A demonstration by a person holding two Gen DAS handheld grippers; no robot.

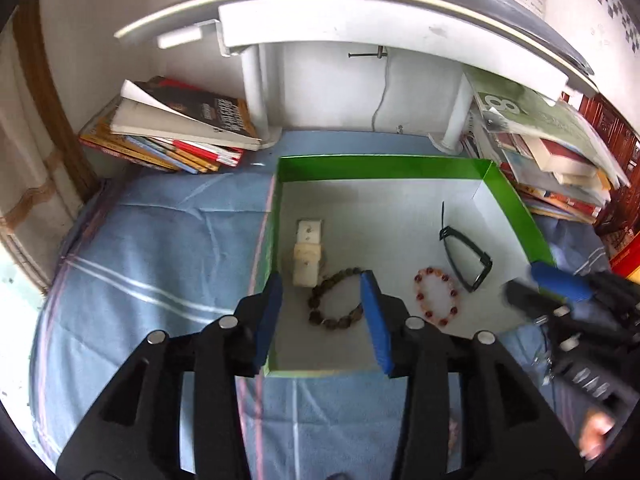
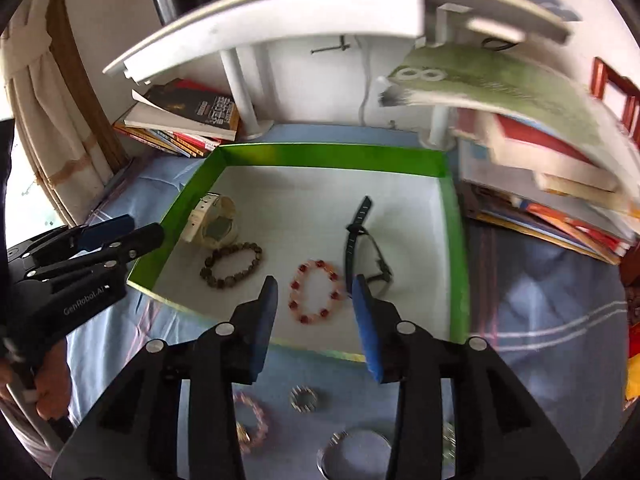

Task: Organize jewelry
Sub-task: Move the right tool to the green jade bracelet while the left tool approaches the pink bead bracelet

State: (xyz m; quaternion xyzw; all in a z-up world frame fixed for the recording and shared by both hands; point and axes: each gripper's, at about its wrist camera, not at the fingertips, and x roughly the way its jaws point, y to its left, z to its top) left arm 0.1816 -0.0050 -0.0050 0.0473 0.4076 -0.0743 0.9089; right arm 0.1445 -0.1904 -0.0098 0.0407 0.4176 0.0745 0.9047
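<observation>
A blue striped cloth (image 1: pixel 160 248) covers the work surface, which sits under a white shelf (image 1: pixel 360 28) with stacks of books (image 1: pixel 172 128) at both back corners. On the cloth lies a shallow green-walled box (image 1: pixel 380 166) with a white floor.

Four pieces lie in the box. Seen from the left wrist, the left gripper (image 1: pixel 324 316) hangs over the near left part of the box, its blue pads apart and nothing between them; the brown bead bracelet (image 1: pixel 336 300) lies on the box floor below and just ahead of the gap. The cream watch (image 1: pixel 307 256) sits just beyond that bracelet, ahead of the left pad and close to the box's left wall. The red and pink bead bracelet (image 1: pixel 438 296) lies to the right of the right pad, and the black watch (image 1: pixel 466 256) lies further right, nearer the far wall.

In the right wrist view, the right gripper (image 2: pixel 316 316) is likewise released and empty, its pads apart on either side of the red and pink bracelet, which rests on the box floor beyond them. The black watch lies just past the right pad; the brown bracelet and the cream watch lie off to the left.

Outside the box, on the cloth under the right gripper, lie a pink bead bracelet (image 2: pixel 256 424), a small silvery ring-shaped piece (image 2: pixel 304 399) and a metal bangle (image 2: pixel 352 450).
</observation>
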